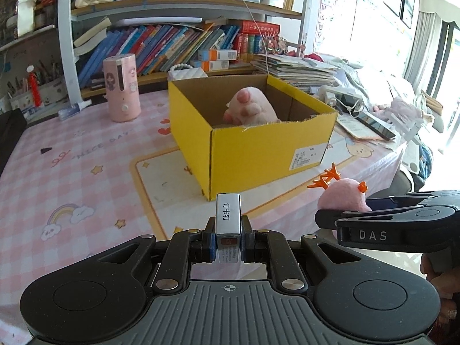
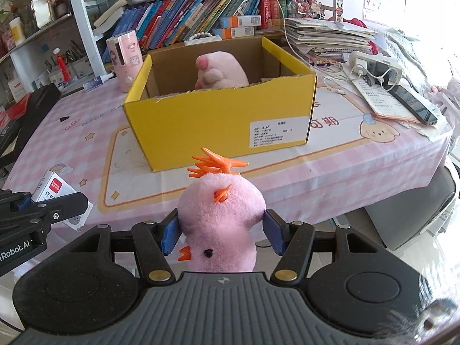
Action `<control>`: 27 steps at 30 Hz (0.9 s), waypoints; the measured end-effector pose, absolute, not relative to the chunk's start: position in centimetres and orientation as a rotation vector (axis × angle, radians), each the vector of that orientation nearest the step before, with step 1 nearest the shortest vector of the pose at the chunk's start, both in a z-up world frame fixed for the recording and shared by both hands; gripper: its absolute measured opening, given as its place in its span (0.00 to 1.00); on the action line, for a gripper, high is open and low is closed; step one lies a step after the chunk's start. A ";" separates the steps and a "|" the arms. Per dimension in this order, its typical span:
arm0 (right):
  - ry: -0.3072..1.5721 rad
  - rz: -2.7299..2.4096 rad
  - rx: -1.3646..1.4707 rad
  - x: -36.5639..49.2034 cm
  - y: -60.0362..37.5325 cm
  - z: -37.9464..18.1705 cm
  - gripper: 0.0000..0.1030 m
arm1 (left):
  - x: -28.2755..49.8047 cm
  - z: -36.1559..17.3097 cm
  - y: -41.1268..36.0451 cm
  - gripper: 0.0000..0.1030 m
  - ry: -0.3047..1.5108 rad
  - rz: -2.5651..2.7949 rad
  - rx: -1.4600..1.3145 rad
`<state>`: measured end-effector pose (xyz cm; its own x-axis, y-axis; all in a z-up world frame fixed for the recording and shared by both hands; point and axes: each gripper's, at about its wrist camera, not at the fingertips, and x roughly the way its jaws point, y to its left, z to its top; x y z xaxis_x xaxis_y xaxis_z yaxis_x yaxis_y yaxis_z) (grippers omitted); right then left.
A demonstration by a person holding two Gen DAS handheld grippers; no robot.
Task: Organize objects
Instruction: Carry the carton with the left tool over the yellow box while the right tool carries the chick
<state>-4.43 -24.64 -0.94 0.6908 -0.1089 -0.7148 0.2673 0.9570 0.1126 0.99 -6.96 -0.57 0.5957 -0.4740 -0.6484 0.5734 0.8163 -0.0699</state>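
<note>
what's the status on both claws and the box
Left claw shut on staple box. Right claw shut on pink chick. Yellow box ahead, paw plush inside. Path clear.

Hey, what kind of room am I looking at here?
Probably a child's study corner at home: bookshelves crammed with picture books, an alphabet chart on the wall, and a pink cartoon tablecloth.

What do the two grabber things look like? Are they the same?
Nearly alike. The left gripper and right gripper are black, with jointed linkage arms, round silver rivets, blue finger pads and a ribbed grey base. White lettering marks their sides: "DAS" on the right one, "Robot.AI" on the left.
</note>
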 end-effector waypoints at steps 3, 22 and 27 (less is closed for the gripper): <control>0.778 -0.207 0.211 -3.7 -25.4 -0.7 0.56 | 1.6 -0.4 -7.7 0.13 0.697 -0.603 0.150; 0.547 -0.155 0.132 3.1 -33.3 5.6 0.56 | 7.2 4.1 -16.0 0.13 0.518 -0.559 0.130; 0.528 -0.120 0.111 5.5 -35.2 5.9 0.56 | 8.4 4.0 -18.1 0.13 0.521 -0.532 0.132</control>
